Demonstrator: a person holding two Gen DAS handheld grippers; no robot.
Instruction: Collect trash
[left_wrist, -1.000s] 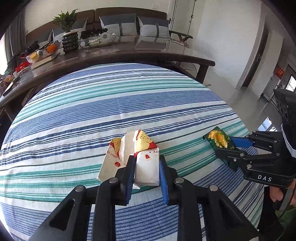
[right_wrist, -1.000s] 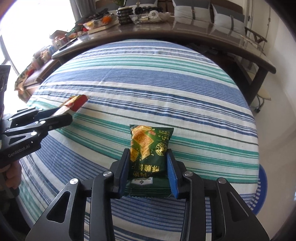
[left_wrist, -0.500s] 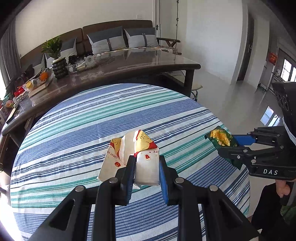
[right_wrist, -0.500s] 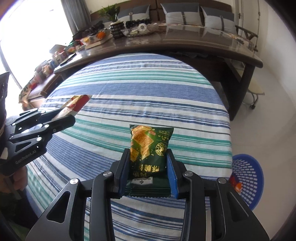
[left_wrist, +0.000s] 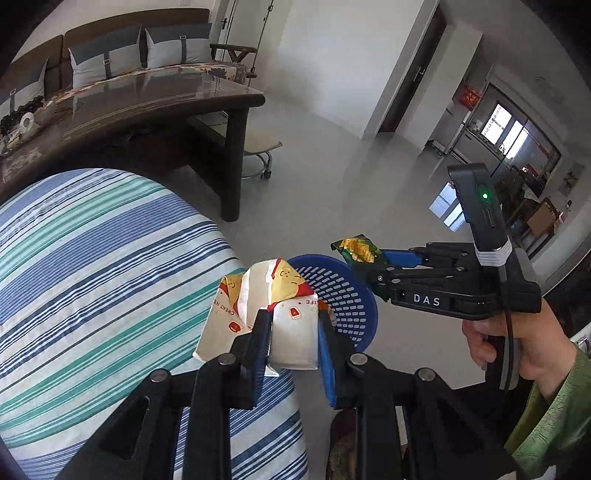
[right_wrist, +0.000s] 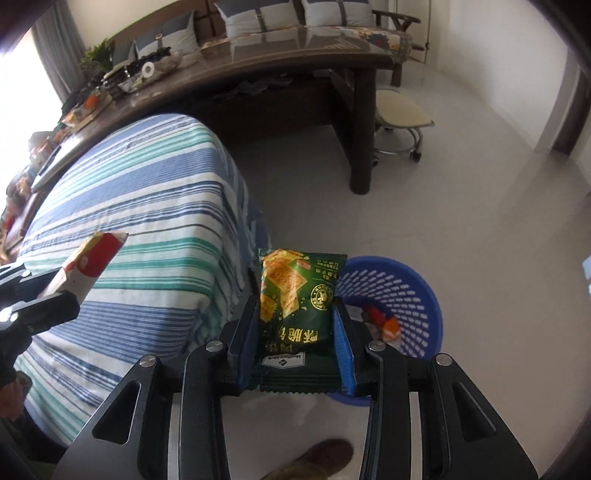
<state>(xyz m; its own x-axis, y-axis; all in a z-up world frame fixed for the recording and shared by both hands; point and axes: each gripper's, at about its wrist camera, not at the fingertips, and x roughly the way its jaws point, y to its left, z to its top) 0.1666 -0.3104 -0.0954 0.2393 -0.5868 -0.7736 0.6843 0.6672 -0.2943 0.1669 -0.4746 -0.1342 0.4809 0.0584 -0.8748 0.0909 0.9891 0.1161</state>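
My left gripper (left_wrist: 293, 328) is shut on a crumpled white, red and yellow paper wrapper (left_wrist: 284, 314), held in the air at the table's right edge. My right gripper (right_wrist: 295, 328) is shut on a green snack bag (right_wrist: 295, 299); it shows in the left wrist view too, as the right gripper (left_wrist: 373, 266) with the green snack bag (left_wrist: 356, 249) at its tip. A blue perforated trash basket (right_wrist: 413, 284) stands on the floor below and just beyond both grippers, with red and orange scraps inside; in the left wrist view the basket (left_wrist: 343, 291) sits behind the wrapper.
The striped tablecloth (right_wrist: 140, 214) drapes over the round table at left. Behind it are a dark curved table (right_wrist: 288, 70) with clutter and a wheeled stool (right_wrist: 400, 122). A shoe (right_wrist: 314, 461) shows on the grey floor near the basket. A hand and green sleeve (left_wrist: 543, 398) hold the right gripper.
Both grippers have swung right, off the tabletop and out over the floor, still gripping the wrapper and the snack bag. The blue basket has come into view beneath them.
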